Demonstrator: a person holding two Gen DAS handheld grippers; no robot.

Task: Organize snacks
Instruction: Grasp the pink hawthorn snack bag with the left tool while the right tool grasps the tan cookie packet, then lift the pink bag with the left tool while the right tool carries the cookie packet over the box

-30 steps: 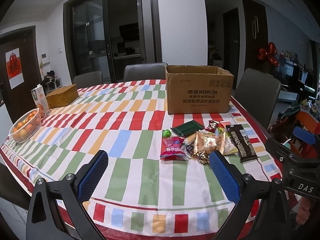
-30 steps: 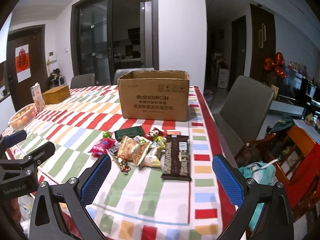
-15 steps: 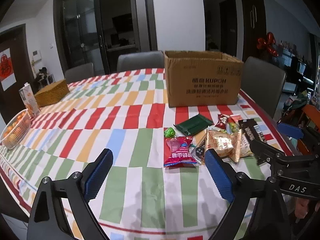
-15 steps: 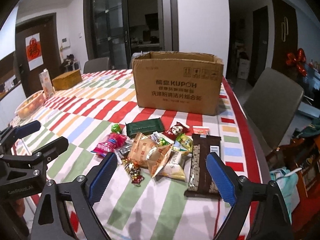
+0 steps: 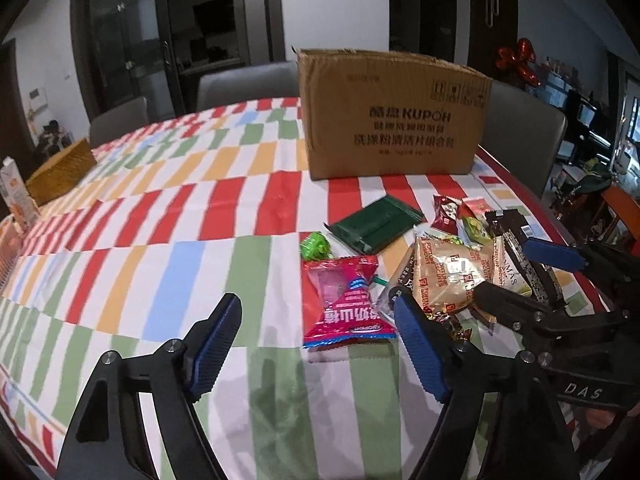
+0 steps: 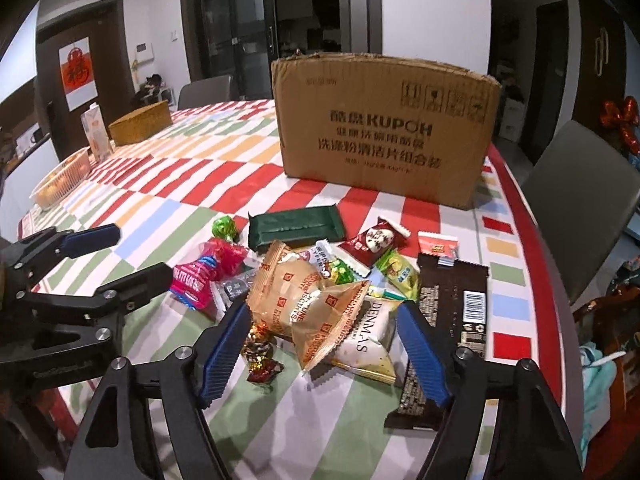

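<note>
Both of my tongs have come down and forward toward the snack heap since a second ago, and the open brown cardboard box (image 6: 384, 128) now looms larger at twelve o'clock; nothing on the table itself has shifted.

Going left to right: my left gripper (image 5: 316, 344) hovers over the striped tablecloth (image 5: 160, 240), its jaws closing but with nothing between them yet. The pink foil candy packet (image 5: 344, 304) lies just ahead at one o'clock, close beside the right blue pad, untouched. Past it sit the small green wrapped sweet (image 5: 316, 246) and the flat dark green packet (image 5: 374, 228) at twelve to one o'clock. Next comes the crumpled orange biscuit bag (image 6: 296, 292), then the white Denmas pouch (image 6: 368, 344), over which my right gripper (image 6: 324, 348) hangs, jaws likewise closing and framing the pile without pressing on anything. Farthest right, at two o'clock in the right view, lies the long dark brown chocolate bar (image 6: 444, 336).

I judge this the approach to a first pick: no snack looks to be in the box yet, though its inside is hidden. The next move calls for lowering each tong onto a single wrapper, not two overlapped, pinching it, then carrying it over the box rim.
</note>
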